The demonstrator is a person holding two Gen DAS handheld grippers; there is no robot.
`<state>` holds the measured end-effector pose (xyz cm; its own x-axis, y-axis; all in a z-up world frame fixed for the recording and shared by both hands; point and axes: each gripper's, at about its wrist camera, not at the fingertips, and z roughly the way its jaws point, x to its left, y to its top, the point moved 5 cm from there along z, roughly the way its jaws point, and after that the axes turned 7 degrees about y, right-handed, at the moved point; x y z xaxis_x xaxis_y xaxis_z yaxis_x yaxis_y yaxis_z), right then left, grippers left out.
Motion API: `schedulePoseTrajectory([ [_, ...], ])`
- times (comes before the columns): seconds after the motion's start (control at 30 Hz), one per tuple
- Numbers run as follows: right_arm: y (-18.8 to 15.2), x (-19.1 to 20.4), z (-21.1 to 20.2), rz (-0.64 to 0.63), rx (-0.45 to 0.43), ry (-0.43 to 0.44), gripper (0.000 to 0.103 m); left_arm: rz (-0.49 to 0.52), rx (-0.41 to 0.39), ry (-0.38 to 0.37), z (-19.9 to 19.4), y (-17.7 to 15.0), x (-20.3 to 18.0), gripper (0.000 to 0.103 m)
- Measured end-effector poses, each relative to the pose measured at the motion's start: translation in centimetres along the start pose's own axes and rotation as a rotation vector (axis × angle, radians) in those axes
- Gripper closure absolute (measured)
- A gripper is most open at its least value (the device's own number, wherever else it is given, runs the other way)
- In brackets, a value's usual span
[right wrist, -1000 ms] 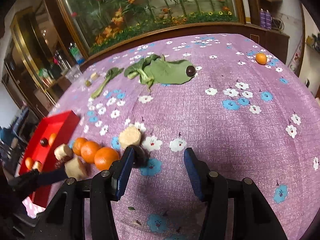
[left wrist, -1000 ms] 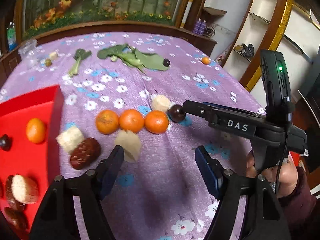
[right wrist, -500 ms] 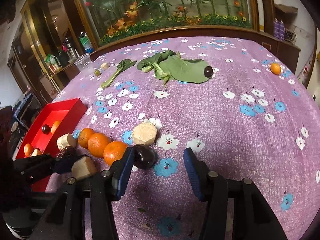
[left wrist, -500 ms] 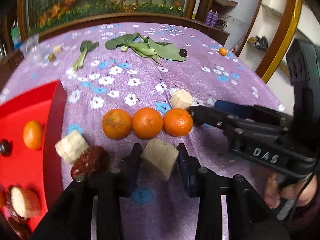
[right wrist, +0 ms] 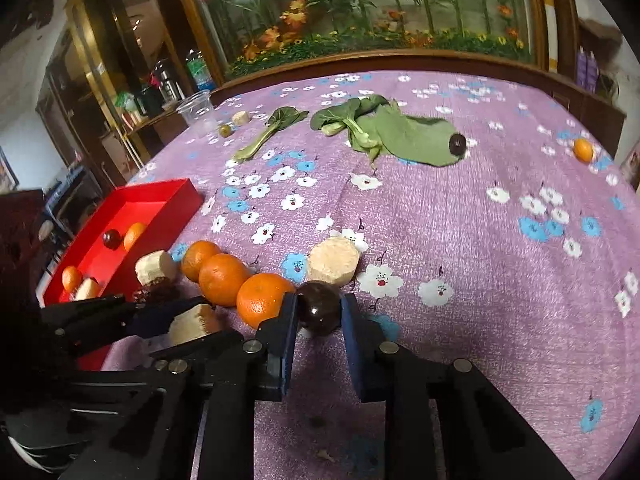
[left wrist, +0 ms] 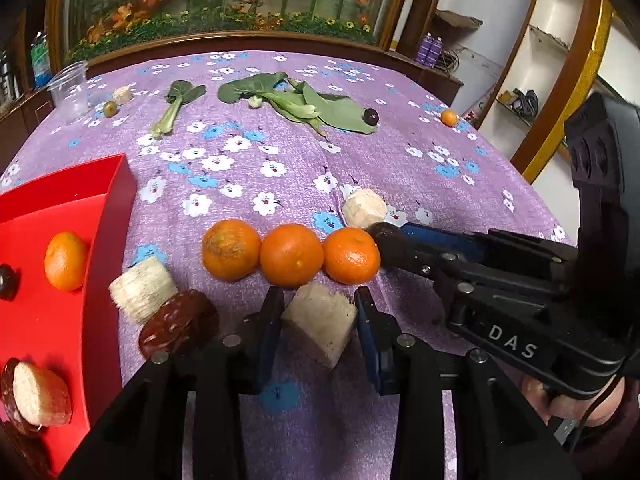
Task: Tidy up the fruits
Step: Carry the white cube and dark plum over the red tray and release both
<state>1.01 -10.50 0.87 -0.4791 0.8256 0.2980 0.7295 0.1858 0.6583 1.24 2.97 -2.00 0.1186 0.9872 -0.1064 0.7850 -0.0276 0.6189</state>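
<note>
My left gripper [left wrist: 318, 312] is shut on a pale cut fruit chunk [left wrist: 320, 322], just in front of a row of three oranges [left wrist: 291, 254]. My right gripper [right wrist: 319, 310] is shut on a dark round fruit [right wrist: 319, 308], right of the nearest orange [right wrist: 264, 298] and in front of a pale round chunk [right wrist: 334, 260]. A red tray [left wrist: 40, 300] at the left holds an orange [left wrist: 64, 260], a dark fruit and other pieces. A pale chunk [left wrist: 142, 294] and a dark red date [left wrist: 178, 326] lie beside the tray.
Leafy greens [right wrist: 384, 132] with a dark fruit [right wrist: 457, 143] lie at the back of the purple flowered cloth. A small orange [right wrist: 583, 149] sits far right. A plastic cup [right wrist: 196, 112], a green fruit and a pale chunk stand back left. The table edge drops off at right.
My left gripper closed on the pale chunk and still holds it. My right gripper moved onto the dark fruit and closed its fingers on it.
</note>
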Motion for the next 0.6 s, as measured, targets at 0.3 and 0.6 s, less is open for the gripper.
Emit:
schedulePoseTrajectory([
  [0.3, 0.1, 0.2, -1.6, 0.022, -0.064, 0.017, 0.082, -0.100, -0.080, 0.015, -4.7, -1.1, 2.6, 0.068],
  [0.6, 1.4, 4.3, -4.1, 0.006, -0.088, 0.072, 0.082, -0.254, -0.161, 0.123, -11.8, -2.4, 11.8, 0.068],
])
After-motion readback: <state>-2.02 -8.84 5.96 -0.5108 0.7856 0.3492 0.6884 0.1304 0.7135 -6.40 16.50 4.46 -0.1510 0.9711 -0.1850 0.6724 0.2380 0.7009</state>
